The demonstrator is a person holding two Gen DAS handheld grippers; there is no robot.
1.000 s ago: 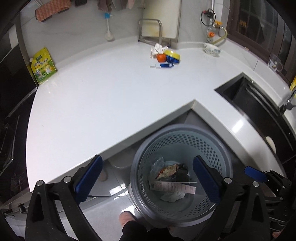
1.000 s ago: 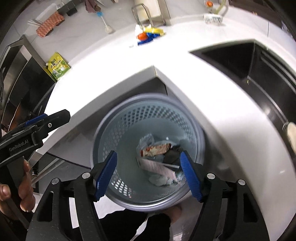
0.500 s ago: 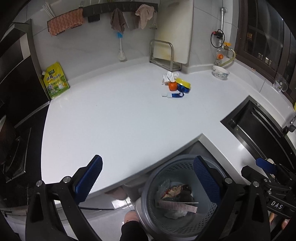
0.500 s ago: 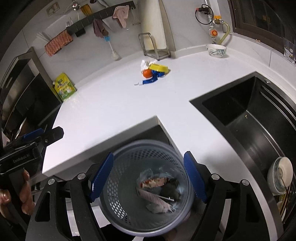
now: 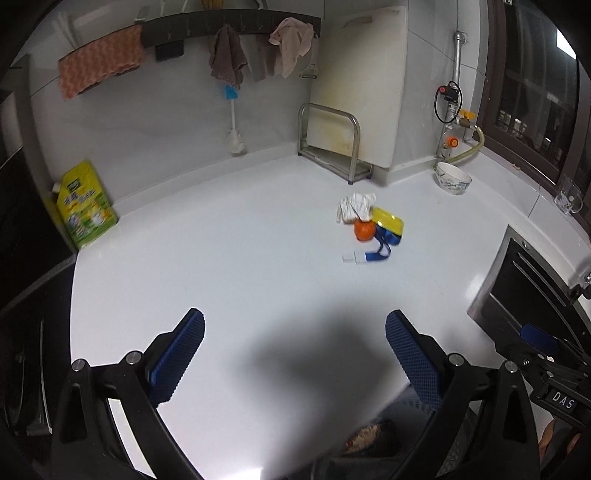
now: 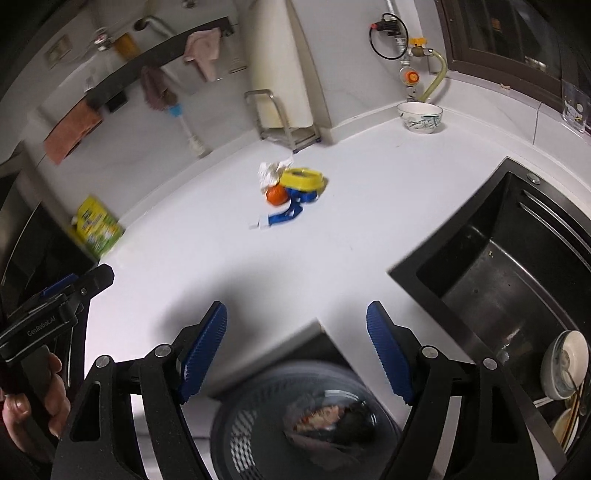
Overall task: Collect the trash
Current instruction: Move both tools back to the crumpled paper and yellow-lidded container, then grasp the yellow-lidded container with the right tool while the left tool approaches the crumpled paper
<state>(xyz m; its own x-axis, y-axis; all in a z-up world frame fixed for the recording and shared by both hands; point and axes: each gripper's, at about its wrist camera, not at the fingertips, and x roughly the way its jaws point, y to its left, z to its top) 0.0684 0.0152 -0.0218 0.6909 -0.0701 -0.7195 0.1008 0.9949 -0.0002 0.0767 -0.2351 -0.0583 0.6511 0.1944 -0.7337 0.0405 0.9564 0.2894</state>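
Observation:
A small pile of trash lies on the white counter (image 5: 240, 266) near the back: a crumpled white tissue (image 5: 355, 207), an orange ball-like piece (image 5: 364, 230), a yellow lid (image 5: 387, 220) and a blue-and-white strip (image 5: 373, 255). The pile also shows in the right wrist view (image 6: 288, 192). The grey perforated trash basket (image 6: 258, 424) stands below the counter corner with wrappers inside. My left gripper (image 5: 294, 354) is open and empty above the counter's front. My right gripper (image 6: 297, 350) is open and empty above the counter corner and basket.
A black sink (image 6: 491, 273) with dishes is at the right. A patterned bowl (image 5: 453, 178) and a cutting board in a metal rack (image 5: 332, 147) stand at the back. A yellow-green pouch (image 5: 83, 206) leans at the left wall. Cloths hang on a rail (image 5: 221, 26).
Both grippers have risen and tilted up from over the basket toward the counter. The basket has dropped to the bottom edge of both views. The trash pile looks nearer.

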